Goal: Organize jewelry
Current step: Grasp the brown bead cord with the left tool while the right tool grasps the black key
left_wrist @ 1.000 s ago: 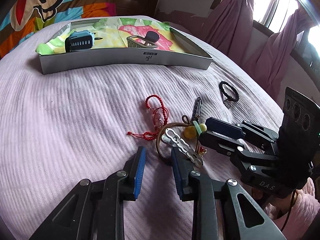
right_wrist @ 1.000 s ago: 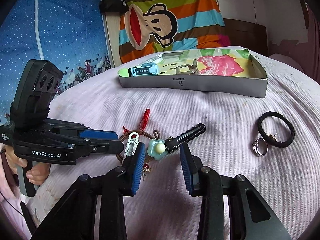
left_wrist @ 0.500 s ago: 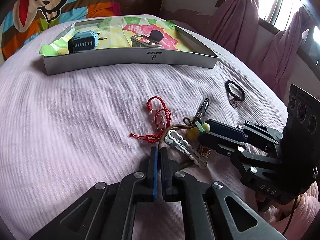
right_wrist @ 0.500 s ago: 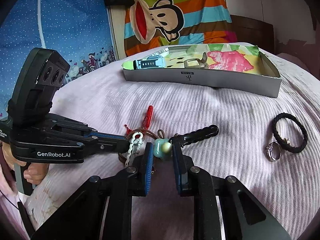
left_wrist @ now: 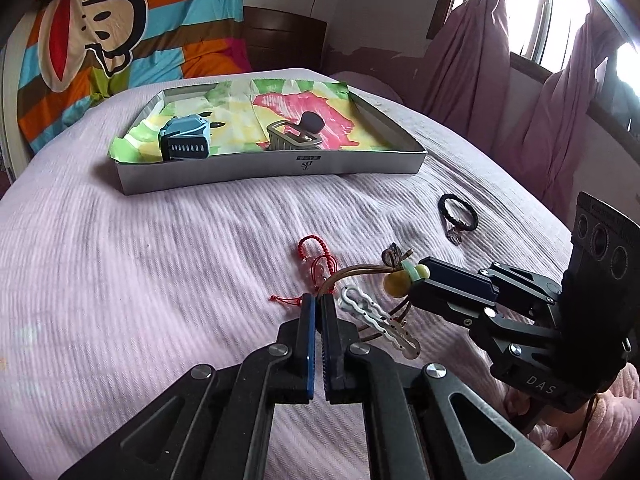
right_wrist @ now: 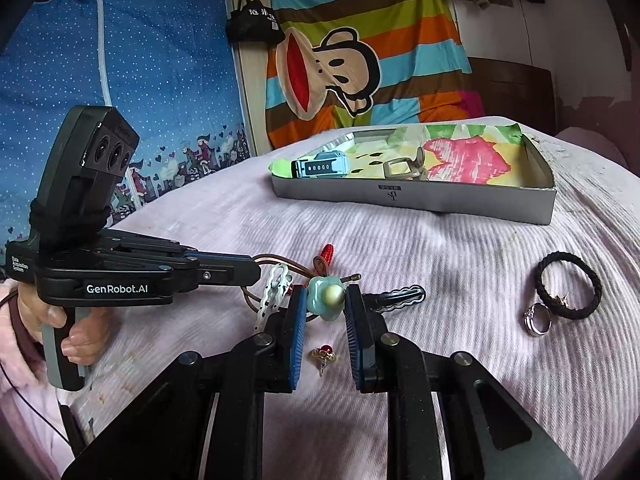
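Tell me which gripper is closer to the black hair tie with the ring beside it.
Right. The right gripper is beside the black hair tie across bare bedspread; the left gripper sits farther away, beyond the right gripper.

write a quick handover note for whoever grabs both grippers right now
Left gripper: shut on the brown cord necklace.
Right gripper: shut on the necklace's teal flower pendant.
On the bedspread: red cord bracelet, white clip, black hair tie, silver ring, small red charm.
Done: blue watch and a grey piece lie in the box.
Left: box the rest.
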Motion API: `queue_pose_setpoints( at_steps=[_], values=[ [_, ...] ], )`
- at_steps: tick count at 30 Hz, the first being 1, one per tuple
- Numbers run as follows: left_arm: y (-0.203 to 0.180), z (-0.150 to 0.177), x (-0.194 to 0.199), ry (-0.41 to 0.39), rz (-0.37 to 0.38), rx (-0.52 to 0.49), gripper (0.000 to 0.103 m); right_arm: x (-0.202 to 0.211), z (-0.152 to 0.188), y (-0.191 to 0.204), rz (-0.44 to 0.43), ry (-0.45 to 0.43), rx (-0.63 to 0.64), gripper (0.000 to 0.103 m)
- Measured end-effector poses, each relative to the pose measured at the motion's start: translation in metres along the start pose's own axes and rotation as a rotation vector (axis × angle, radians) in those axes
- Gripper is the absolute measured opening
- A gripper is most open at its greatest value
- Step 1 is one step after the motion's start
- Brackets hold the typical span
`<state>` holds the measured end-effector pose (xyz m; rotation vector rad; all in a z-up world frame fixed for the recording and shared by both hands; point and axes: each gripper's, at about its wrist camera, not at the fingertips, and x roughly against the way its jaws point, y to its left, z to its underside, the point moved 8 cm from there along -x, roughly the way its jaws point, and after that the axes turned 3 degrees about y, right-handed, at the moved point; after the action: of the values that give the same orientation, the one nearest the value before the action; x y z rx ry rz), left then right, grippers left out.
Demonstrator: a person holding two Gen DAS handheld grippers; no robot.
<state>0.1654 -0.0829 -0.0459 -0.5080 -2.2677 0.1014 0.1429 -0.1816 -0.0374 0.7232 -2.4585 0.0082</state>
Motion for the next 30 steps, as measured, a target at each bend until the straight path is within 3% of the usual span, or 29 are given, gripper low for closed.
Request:
queue_pose_setpoints(
  at_steps=[17,30],
  values=[
    [-0.013,0.005,-0.018,0.038,-0.012,-0.020,0.003,-0.008,0.002,0.002,-0.012,0.028,0.002,0.017],
    [0.015,-0.015,0.000,-0.044,-0.050,0.081,0.003,-0.006,0.003,-0.011,0.006,0.017,-0.063,0.018]
  ],
)
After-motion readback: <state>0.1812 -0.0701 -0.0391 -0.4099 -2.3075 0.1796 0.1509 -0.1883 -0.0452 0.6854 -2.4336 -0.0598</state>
